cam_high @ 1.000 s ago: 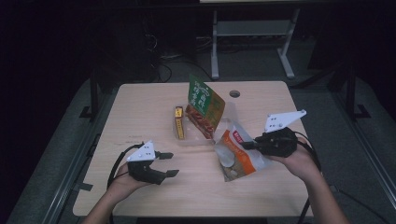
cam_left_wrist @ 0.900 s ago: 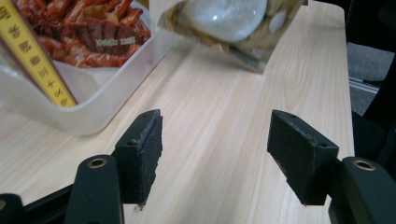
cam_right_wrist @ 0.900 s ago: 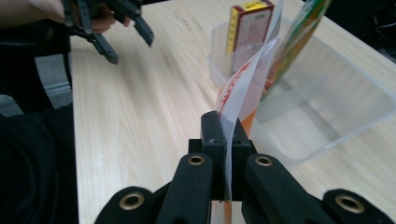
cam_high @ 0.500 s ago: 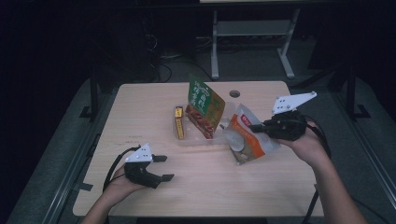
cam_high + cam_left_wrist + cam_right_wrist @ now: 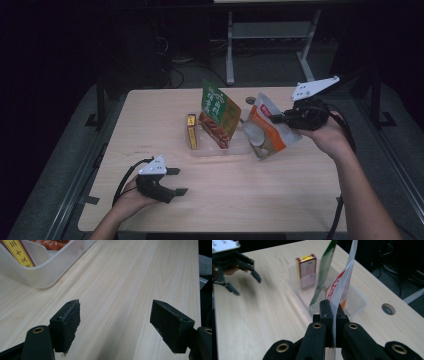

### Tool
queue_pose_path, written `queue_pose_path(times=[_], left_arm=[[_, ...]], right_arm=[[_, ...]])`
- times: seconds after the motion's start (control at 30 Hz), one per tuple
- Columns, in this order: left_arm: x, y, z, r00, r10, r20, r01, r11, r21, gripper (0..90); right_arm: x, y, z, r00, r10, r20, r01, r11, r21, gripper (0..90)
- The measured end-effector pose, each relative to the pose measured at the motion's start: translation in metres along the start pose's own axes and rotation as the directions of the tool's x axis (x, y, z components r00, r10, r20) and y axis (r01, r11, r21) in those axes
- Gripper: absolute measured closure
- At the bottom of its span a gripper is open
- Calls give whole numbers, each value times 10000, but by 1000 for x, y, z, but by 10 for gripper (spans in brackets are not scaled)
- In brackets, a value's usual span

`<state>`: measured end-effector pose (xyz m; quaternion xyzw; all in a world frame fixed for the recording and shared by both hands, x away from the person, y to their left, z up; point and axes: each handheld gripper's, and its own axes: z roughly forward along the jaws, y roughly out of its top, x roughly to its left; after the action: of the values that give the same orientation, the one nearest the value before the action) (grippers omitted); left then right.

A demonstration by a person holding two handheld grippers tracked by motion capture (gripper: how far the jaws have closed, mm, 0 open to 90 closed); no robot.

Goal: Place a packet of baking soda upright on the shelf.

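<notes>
Item: snack pouch in transit to clear bin.
Left gripper (image 5: pixel 172 181) rested on table (image 5: pixel 150 115), jaws apart, empty; yellow box (image 5: pixel 191 131) and green pouch (image 5: pixel 218 112) stood binned; right gripper (image 5: pixel 275 119), jaws clamped on orange-white pouch (image 5: pixel 265 132), held it over clear bin (image 5: pixel 220 150) end; lowering and release remained.

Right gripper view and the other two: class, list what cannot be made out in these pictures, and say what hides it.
- Orange-and-white pouch: right gripper view shows it edge-on and blurred, so its print is unreadable.
- Clear tray: cut off by the left gripper view's top and left edges.
- Yellow box: its lettering is too small in the high view.
- Green pouch: its foot is hidden behind the tray wall in the high view.
</notes>
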<state>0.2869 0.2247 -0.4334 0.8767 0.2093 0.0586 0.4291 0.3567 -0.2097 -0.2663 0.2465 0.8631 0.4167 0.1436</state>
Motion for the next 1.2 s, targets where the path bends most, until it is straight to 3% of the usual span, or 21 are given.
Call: queue_pose_path(times=[0.6,0.87,1.2], left_arm=[[1,-1,0,10000,90,19,-90,10000,18,238],[2,-2,0,9998,171,-57,-170,9998,90,238],[0,-1,2,9997,204,120,-206,9995,230,239]], right_arm=[[-23,49,33,9986,-404,354,397,9990,204,900],[-24,53,51,9970,-539,550,497,9959,758,900],[-32,51,68,9977,-490,467,431,9920,1189,900]])
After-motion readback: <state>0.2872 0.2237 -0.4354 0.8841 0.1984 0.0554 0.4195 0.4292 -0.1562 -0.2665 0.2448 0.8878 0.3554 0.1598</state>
